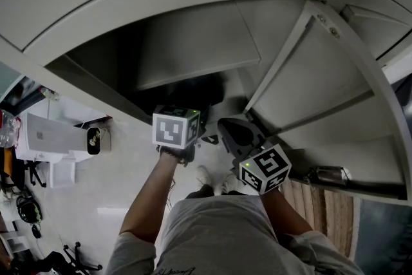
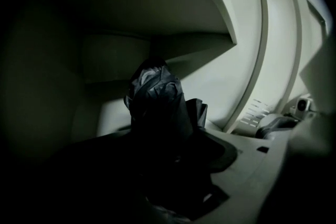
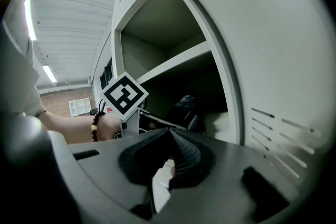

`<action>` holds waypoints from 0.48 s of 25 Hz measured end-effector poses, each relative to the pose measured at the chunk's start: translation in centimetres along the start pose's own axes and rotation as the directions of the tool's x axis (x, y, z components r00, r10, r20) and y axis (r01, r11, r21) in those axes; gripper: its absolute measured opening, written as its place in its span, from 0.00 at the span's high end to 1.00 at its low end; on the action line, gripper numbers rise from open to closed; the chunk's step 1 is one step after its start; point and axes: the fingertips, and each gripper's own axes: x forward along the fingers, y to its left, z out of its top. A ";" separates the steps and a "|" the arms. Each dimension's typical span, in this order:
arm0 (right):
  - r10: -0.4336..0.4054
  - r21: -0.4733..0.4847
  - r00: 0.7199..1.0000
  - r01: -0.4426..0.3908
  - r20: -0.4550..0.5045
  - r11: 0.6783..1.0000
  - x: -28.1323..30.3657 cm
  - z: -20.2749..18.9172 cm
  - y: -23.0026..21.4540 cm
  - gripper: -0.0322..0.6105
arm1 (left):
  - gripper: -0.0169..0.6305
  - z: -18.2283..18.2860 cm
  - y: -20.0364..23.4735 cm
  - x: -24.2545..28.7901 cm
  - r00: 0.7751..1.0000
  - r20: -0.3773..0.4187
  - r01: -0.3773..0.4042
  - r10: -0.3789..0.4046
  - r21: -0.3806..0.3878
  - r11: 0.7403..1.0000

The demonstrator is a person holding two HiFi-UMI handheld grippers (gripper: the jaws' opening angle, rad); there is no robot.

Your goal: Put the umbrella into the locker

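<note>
The black folded umbrella point(image 2: 155, 97) lies inside the dark lower locker compartment point(image 1: 193, 55), tip pointing inward. My left gripper point(image 2: 157, 157) reaches into that compartment with the umbrella's near end between its wide-spread jaws; I see no pad pressing on it, though this view is very dark. In the right gripper view the umbrella point(image 3: 186, 107) shows past the left gripper's marker cube point(image 3: 124, 94). My right gripper point(image 3: 170, 136) hangs outside next to the open locker door point(image 1: 322, 87), its pads meeting at the tips with nothing between them.
The open door point(image 3: 273, 60) stands close on the right. A shelf point(image 3: 173, 63) divides the compartment from the one above. A white cabinet point(image 1: 45, 138) and chair bases sit on the floor at left; the person's shoes point(image 1: 215, 180) are below.
</note>
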 end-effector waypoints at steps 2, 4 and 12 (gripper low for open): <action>-0.001 0.001 1.000 0.001 0.002 1.000 0.0 0.0 0.0 0.91 | 0.51 0.0 0.1 0.1 1.000 -0.011 0.001 0.000 0.011 1.000; -0.001 0.002 1.000 0.001 0.003 1.000 0.1 0.0 0.1 0.91 | 0.51 0.0 0.0 0.2 1.000 -0.021 0.002 -0.002 0.020 1.000; 0.007 0.006 1.000 -0.007 0.007 1.000 0.3 0.0 0.6 0.91 | 0.50 0.6 0.1 -0.4 0.999 -0.026 -0.024 0.025 0.045 0.999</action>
